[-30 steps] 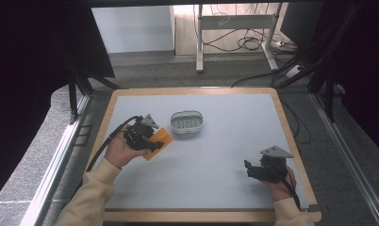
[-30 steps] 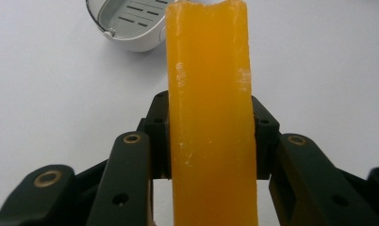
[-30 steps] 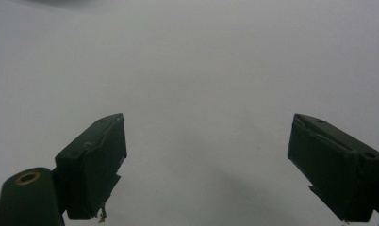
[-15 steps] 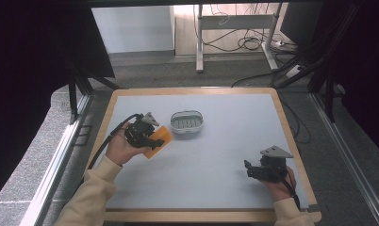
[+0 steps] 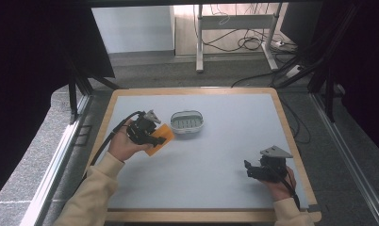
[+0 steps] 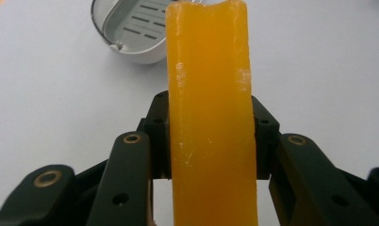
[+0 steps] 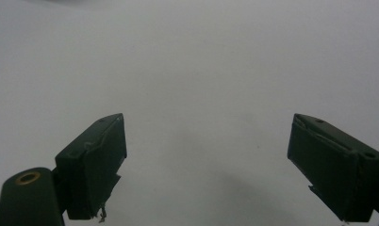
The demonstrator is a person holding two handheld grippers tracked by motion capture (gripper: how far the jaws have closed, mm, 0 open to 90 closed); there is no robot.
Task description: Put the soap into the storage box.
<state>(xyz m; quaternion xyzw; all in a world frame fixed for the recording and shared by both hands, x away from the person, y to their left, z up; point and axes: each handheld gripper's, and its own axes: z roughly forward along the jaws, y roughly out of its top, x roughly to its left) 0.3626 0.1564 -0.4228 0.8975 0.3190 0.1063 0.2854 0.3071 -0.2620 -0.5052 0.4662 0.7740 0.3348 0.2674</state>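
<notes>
An orange soap bar [image 6: 209, 108] stands on edge between the jaws of my left gripper [image 6: 210, 136], which is shut on it. In the high view that gripper [image 5: 152, 135] sits at the table's left with the orange bar [image 5: 160, 140] held just left of a grey slotted soap dish [image 5: 187, 122]. The dish [image 6: 131, 28] lies beyond the bar at upper left in the left gripper view. My right gripper [image 5: 248, 169] rests at the front right of the table, open, with nothing between its jaws [image 7: 206, 165].
The white table top [image 5: 216, 155] has a wooden rim [image 5: 291, 136]. Black curtains hang on both sides. Cables and a metal stand [image 5: 234, 28] sit on the floor beyond the far edge.
</notes>
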